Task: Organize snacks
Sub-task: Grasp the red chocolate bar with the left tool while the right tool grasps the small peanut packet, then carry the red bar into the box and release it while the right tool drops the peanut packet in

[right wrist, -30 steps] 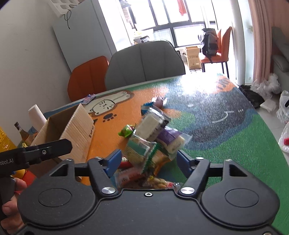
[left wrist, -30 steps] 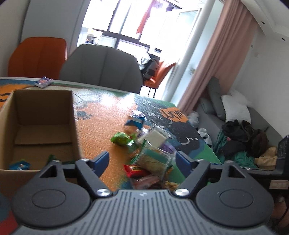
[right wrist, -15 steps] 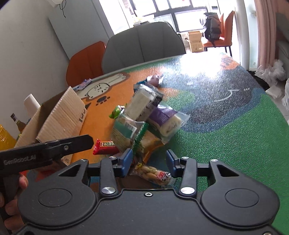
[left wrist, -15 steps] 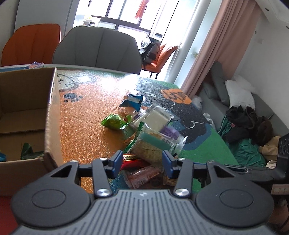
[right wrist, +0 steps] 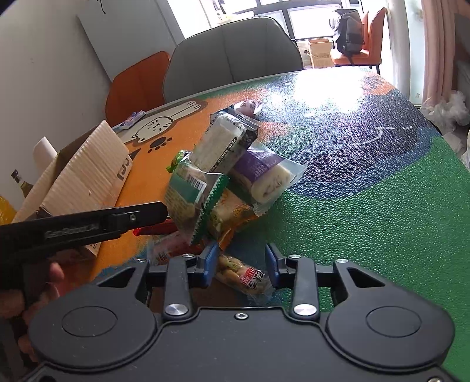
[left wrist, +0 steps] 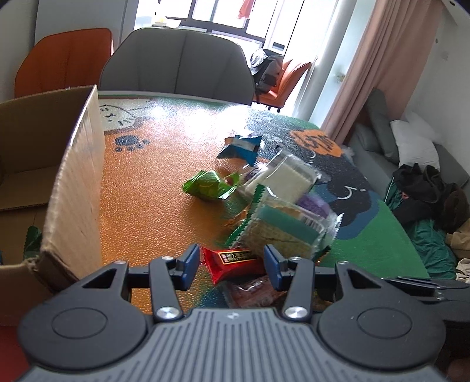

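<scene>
My right hand-held gripper [right wrist: 241, 264] is closing around the small peanut packet [right wrist: 242, 274], lying crosswise between its jaws. My left hand-held gripper [left wrist: 230, 263] stands half spread around the red foil bar [left wrist: 232, 261].

This is a home, a living and dining room in one. A table [left wrist: 152, 205] under a cartoon cat cover has a grey chair [left wrist: 179, 61] and an orange chair [left wrist: 64, 58] along its far edge. Beyond its right edge stand a sofa [left wrist: 390, 147] with pillows and heaped clothes, a pink curtain [left wrist: 379, 67] and tall windows [left wrist: 223, 13] with laundry hanging outside.
</scene>
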A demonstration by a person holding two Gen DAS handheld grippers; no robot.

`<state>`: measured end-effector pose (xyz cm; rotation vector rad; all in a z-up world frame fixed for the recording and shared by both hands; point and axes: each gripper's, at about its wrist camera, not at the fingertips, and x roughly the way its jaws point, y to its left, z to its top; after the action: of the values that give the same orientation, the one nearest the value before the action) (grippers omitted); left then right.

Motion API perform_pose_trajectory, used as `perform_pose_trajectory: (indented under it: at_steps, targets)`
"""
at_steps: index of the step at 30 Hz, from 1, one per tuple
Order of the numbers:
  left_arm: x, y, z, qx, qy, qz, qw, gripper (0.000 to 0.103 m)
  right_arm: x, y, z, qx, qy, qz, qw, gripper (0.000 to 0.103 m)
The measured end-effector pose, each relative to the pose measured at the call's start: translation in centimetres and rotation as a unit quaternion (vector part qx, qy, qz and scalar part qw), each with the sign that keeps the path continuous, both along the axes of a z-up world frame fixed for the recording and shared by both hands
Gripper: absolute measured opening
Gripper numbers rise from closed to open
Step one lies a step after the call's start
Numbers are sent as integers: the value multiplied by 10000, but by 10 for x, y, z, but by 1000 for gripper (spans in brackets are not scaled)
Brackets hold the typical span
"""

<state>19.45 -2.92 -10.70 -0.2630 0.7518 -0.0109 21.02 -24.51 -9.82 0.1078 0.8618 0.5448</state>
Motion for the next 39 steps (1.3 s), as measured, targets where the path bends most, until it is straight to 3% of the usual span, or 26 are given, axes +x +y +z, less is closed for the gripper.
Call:
perform_pose_trajectory:
  at_steps: [15,16,18,19,22,28,39]
  targets:
    - [8,-3,-16,-44,38,-31,10000,50,-15,13,1,-421,-82,349,9985,41]
    - [8,-3,-16,-60,26,-33,10000,48,-15,14,2,-461,-91,353,9983,40]
    - [8,-2,-16,-155,10,-37,9999,40,-15,14,3,-551,-100,331,9979,20]
    - [7,-1,-16,-256,-10,-55,9997,34,-14,14,3,-560,-85,325,9979,16]
    - [2,-1,-11,-246,-138,-38,9996,24,-16,13,4,-535,-91,323,9980,16]
    - [-9,1,5,-331,-305,-82,9990,13,-20,12,12,-389,-246,336,9984,16]
    - [-32,6,41,-288,-676,-60,9973,12,-25,21,40,-100,-609,421,9972,16]
